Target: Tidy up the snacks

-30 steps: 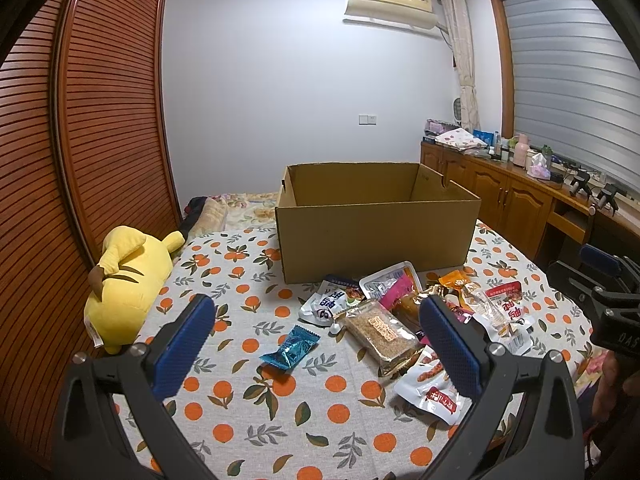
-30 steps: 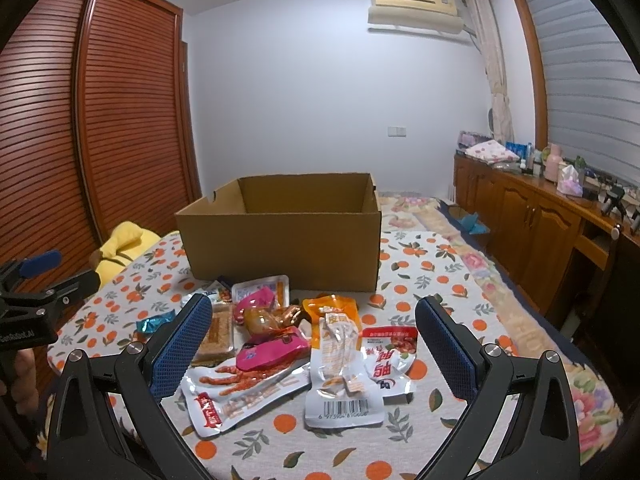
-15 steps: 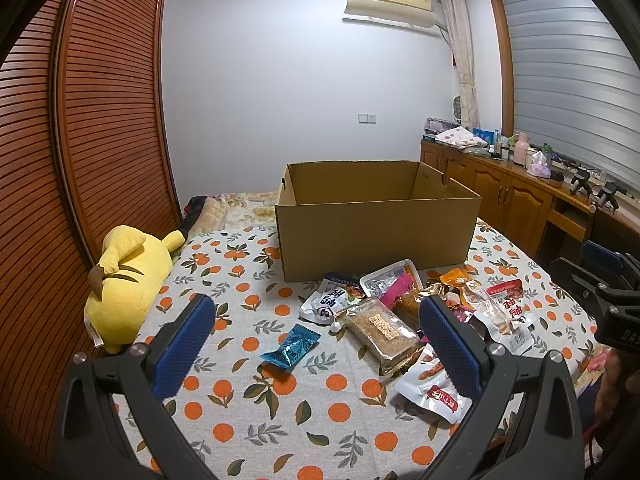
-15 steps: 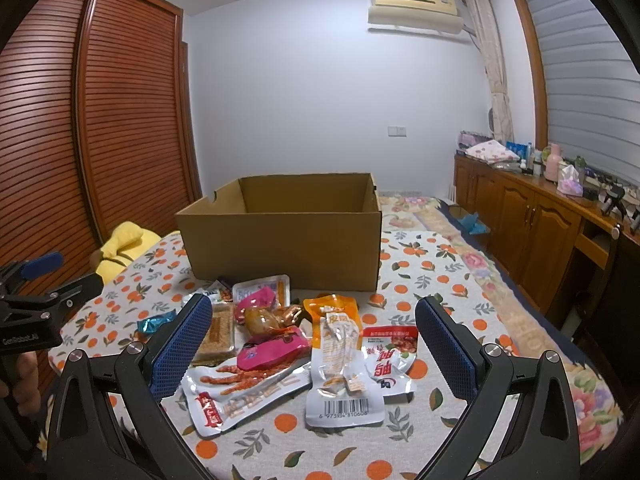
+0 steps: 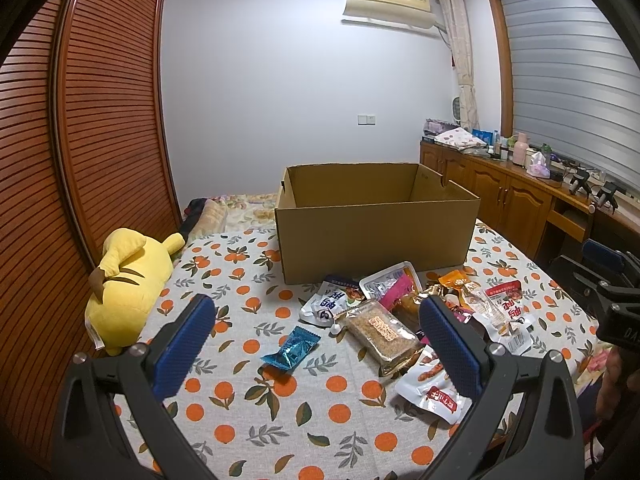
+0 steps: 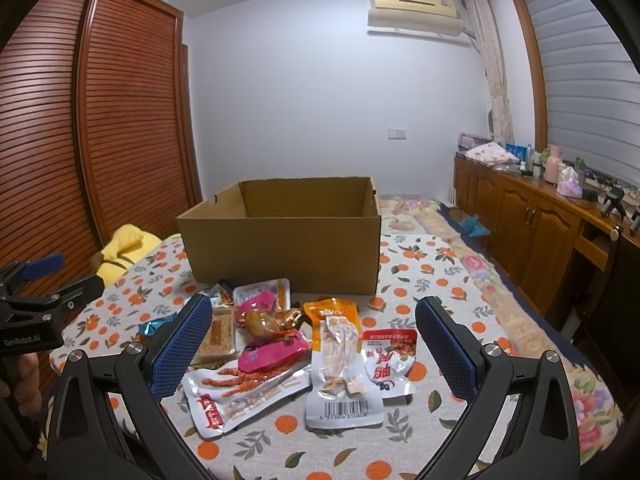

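Note:
An open brown cardboard box (image 5: 376, 232) (image 6: 286, 246) stands on a cloth with orange-fruit print (image 5: 256, 392) (image 6: 436, 292). In front of it lies a pile of snack packets: a blue candy wrapper (image 5: 291, 349), a clear cracker pack (image 5: 382, 333), a white-blue packet (image 5: 329, 305), a chicken-feet packet (image 6: 244, 392), a pink packet (image 6: 272, 354), an orange-topped packet (image 6: 340, 360) and a red-labelled packet (image 6: 390, 356). My left gripper (image 5: 318, 344) hovers open before the pile, nothing between its blue pads. My right gripper (image 6: 314, 350) is open too, held above the nearest packets.
A yellow plush toy (image 5: 124, 280) lies at the cloth's left edge by a slatted wooden wardrobe (image 5: 80, 160). Wooden cabinets (image 6: 532, 224) with bottles line the right wall under a blind. A hand (image 6: 16, 376) holds the other gripper's handle at far left.
Both grippers have barely shifted; the packets and box lie where they were.

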